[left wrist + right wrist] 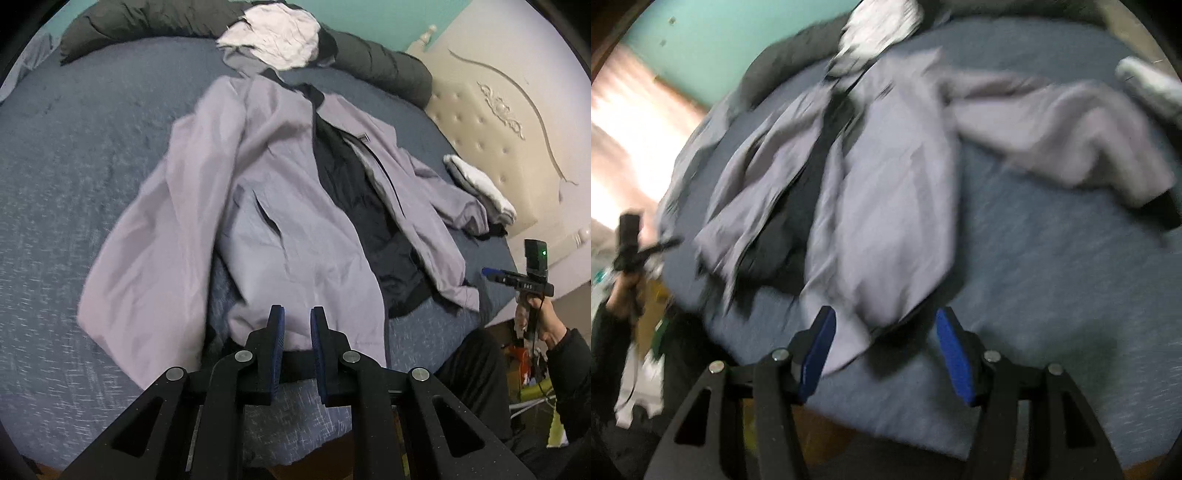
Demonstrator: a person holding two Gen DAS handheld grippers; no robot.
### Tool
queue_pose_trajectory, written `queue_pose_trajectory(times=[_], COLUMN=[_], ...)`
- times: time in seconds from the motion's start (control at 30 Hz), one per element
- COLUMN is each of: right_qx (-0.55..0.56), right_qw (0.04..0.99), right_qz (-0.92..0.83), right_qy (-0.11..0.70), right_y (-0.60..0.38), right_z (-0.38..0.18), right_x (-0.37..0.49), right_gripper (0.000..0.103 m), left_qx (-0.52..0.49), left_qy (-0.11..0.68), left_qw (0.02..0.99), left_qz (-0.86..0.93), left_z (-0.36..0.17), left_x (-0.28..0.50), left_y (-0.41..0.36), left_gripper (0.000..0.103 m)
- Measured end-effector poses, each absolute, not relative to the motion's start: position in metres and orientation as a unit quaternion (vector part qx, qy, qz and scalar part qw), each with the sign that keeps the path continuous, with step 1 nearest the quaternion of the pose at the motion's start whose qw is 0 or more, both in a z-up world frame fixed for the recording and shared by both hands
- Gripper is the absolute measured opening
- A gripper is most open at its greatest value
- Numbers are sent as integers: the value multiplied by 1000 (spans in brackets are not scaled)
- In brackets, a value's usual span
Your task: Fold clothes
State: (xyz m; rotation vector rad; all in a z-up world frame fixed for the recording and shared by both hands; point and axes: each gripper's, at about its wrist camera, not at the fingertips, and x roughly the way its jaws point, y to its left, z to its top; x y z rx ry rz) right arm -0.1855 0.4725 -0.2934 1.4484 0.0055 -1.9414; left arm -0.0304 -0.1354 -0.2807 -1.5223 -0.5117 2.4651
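Observation:
A lavender-grey jacket [280, 206] with dark lining lies open, front up, on the blue bedspread [74, 177]. My left gripper [297, 321] hovers over the jacket's bottom hem, its blue pads a small gap apart with nothing between them. The right wrist view is blurred by motion. It shows the jacket [886, 206] with one sleeve [1071, 147] stretched to the right. My right gripper [884, 325] is wide open above the hem corner, holding nothing. It also shows in the left wrist view [491, 273] at the bed's right edge, in a hand.
A dark puffy coat [369, 59] and a white cloth [277, 37] lie along the bed's far side. A folded white-grey garment [480, 188] sits by the cream tufted headboard [498, 122]. The bed's near edge is just under both grippers.

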Motion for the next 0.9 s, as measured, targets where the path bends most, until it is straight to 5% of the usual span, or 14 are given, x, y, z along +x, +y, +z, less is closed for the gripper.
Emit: queue_pose_trajectory(times=[0.3, 0.43, 0.73, 0.9], right_qx=[569, 568, 549, 549], right_qw=[342, 321, 316, 319], right_qz=[-747, -758, -774, -771], right_qy=[22, 2, -27, -40], right_y=[439, 450, 477, 486], right_z=[-321, -328, -320, -322], right_x=[-208, -215, -214, -219], right_gripper=[58, 58, 58, 58], left_qx=[-509, -523, -566, -578], left_qy=[-194, -198, -224, -242], left_qw=[103, 128, 193, 203], left_qz=[832, 819, 769, 752], left_z=[-278, -291, -346, -372], left_x=[-48, -75, -158, -197], left_y=[-120, -85, 32, 79], left_gripper=[18, 34, 36, 47])
